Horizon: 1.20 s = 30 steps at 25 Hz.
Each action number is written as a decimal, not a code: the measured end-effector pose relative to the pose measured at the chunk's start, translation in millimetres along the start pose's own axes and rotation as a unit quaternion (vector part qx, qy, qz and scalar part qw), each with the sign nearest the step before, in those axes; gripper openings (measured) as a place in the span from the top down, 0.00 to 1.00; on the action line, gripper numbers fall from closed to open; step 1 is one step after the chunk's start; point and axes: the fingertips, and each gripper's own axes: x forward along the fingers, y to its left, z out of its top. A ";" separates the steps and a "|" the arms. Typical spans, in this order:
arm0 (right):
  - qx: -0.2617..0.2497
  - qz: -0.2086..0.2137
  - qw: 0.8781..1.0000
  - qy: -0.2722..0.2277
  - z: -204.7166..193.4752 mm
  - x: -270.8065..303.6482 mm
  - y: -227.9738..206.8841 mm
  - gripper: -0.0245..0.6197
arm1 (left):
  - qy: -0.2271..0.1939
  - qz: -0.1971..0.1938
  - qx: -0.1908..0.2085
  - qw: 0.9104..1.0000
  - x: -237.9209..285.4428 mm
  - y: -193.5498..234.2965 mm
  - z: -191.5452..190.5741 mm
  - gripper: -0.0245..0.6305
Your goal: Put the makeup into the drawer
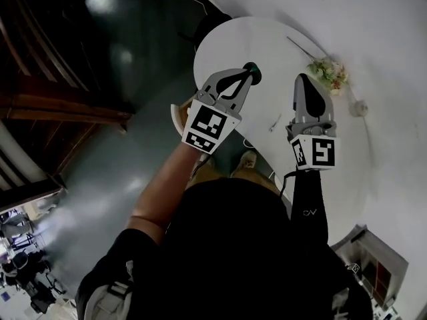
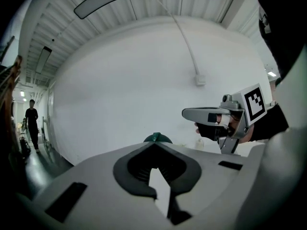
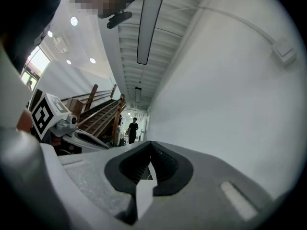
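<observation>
In the head view both grippers are held up over a round white table (image 1: 220, 39). My left gripper (image 1: 249, 74) is shut, and a small dark green makeup piece (image 1: 253, 68) sticks out at its tips. In the left gripper view, that green piece (image 2: 156, 138) shows as a dome just past the left gripper's (image 2: 154, 144) closed jaws. My right gripper (image 1: 302, 79) is to the right of it, level, shut and empty. In the right gripper view, the right gripper's (image 3: 150, 143) jaws meet with nothing between them. The right gripper (image 2: 188, 113) also shows in the left gripper view.
A bunch of flowers (image 1: 327, 73), a small white object (image 1: 360, 107) and thin sticks (image 1: 303, 45) lie on the table. A low white cabinet (image 1: 377, 262) stands at the lower right. Wooden stairs (image 1: 53, 105) are on the left. A person (image 2: 31, 123) stands down the corridor, beside a white wall (image 2: 144, 80).
</observation>
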 end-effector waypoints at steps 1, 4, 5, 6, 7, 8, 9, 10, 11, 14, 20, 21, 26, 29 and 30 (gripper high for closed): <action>0.002 0.008 1.000 -0.001 -1.5 4.9 6.6 0.95 | 0.003 0.008 -0.005 1.000 -5.6 6.0 -2.8 0.95; 0.000 0.039 0.999 -0.002 -5.2 20.2 31.6 0.95 | 0.008 0.035 -0.008 0.999 -24.5 23.1 -7.4 0.95; 0.001 0.051 0.999 -0.002 -5.7 25.6 40.9 0.95 | 0.010 0.044 -0.009 0.999 -31.4 29.0 -8.4 0.95; 0.004 0.063 0.998 -0.004 -5.9 31.1 49.9 0.95 | 0.011 0.054 -0.011 0.998 -38.7 35.0 -9.3 0.95; 0.006 0.074 0.997 -0.005 -5.8 36.6 58.8 0.95 | 0.013 0.063 -0.012 0.998 -46.5 41.3 -10.5 0.95; 0.007 0.085 0.996 -0.007 -5.2 41.7 67.7 0.95 | 0.015 0.073 -0.012 0.997 -54.9 47.6 -12.3 0.95; 0.007 0.095 0.995 -0.009 -3.7 46.2 76.5 0.95 | 0.019 0.083 -0.010 0.996 -63.6 53.9 -14.8 0.95; 0.005 0.105 0.994 -0.010 -1.1 50.1 85.3 0.95 | 0.025 0.092 -0.004 0.995 -72.1 59.5 -18.3 0.95; 0.003 0.112 0.994 -0.012 2.2 53.5 93.9 0.95 | 0.033 0.101 0.003 0.994 -79.8 64.3 -22.3 0.95; -0.010 0.134 0.991 -0.007 0.4 61.3 114.5 0.95 | 0.048 0.115 0.010 0.992 -96.9 73.7 -31.9 0.95; -0.008 0.157 0.988 0.004 -1.4 71.2 142.8 0.95 | 0.091 0.123 -0.027 0.988 -107.3 92.0 -81.8 0.95; -0.009 0.158 0.987 0.005 -2.1 71.3 144.6 0.95 | 0.111 0.123 -0.032 0.986 -106.7 94.6 -99.6 0.95; -0.012 0.152 0.988 0.019 -9.0 69.0 143.9 0.95 | 0.210 0.107 -0.064 0.970 -103.9 95.8 -196.3 0.95; -0.011 0.142 0.989 0.025 -12.2 66.5 137.2 0.95 | 0.262 0.092 -0.088 0.957 -103.0 89.2 -245.7 0.95; -0.011 0.139 0.990 0.027 -13.6 65.6 134.9 0.95 | 0.278 0.087 -0.093 0.952 -103.1 87.0 -259.5 0.95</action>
